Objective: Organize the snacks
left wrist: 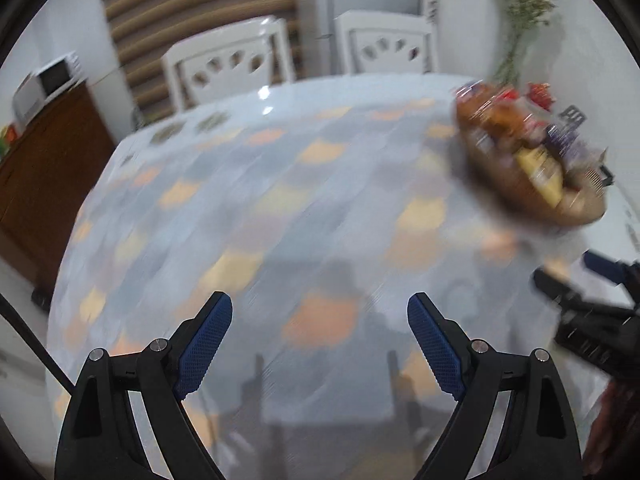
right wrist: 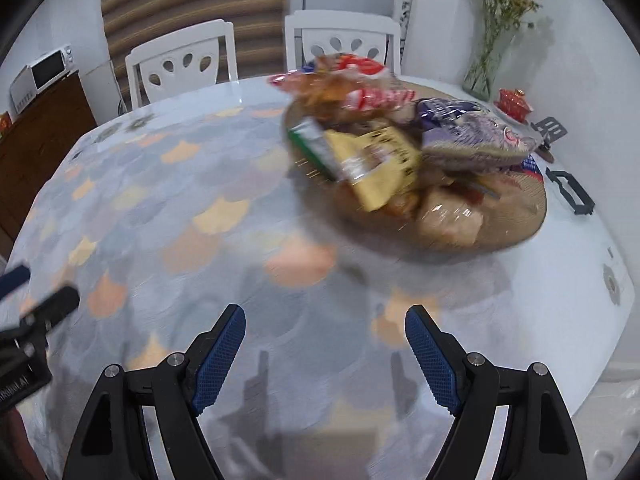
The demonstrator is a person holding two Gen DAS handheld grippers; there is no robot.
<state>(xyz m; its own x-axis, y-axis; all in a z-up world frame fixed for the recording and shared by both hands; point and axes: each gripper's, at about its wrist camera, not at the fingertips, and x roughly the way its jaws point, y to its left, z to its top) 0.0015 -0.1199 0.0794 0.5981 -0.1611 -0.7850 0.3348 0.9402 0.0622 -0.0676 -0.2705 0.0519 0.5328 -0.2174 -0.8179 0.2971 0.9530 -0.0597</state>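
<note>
Nearest in the left wrist view, the left gripper (left wrist: 320,344) hangs over the patterned tablecloth (left wrist: 248,216) with its blue-padded fingers (left wrist: 206,344) spread wide and nothing between them, only cloth below. In the right wrist view the right gripper (right wrist: 325,354) is likewise released, its blue pads (right wrist: 430,360) well apart over bare cloth and empty. Each tool shows at the edge of the other's view: the right gripper's black body juts in at the left view's right side, the left gripper's at the right view's left side. The cloth, a scale pattern of grey, peach and pale yellow, covers a round table (right wrist: 592,280) whose white top shows bare at the right. Farther on, toward the table's right side, sits a shallow round woven tray (right wrist: 516,216) heaped with snacks: a yellow packet (right wrist: 380,164) lies tilted at the front, a green-and-white packet (right wrist: 314,142) just beside it on the left, a purple bag (right wrist: 472,132) to the right, clear-wrapped baked goods (right wrist: 448,220) at the tray's near edge, and red-and-white bags (right wrist: 368,80) piled at the back. Both views are blurred, so labels cannot be read. Behind the tray near the wall stand a small red lidded pot (right wrist: 514,102) and a glass vase of dried stems (right wrist: 484,68). Beyond the table are two white chairs (right wrist: 184,64), a striped blind (right wrist: 192,4), and a white microwave (right wrist: 40,76) on a brown cabinet (right wrist: 44,120).
</note>
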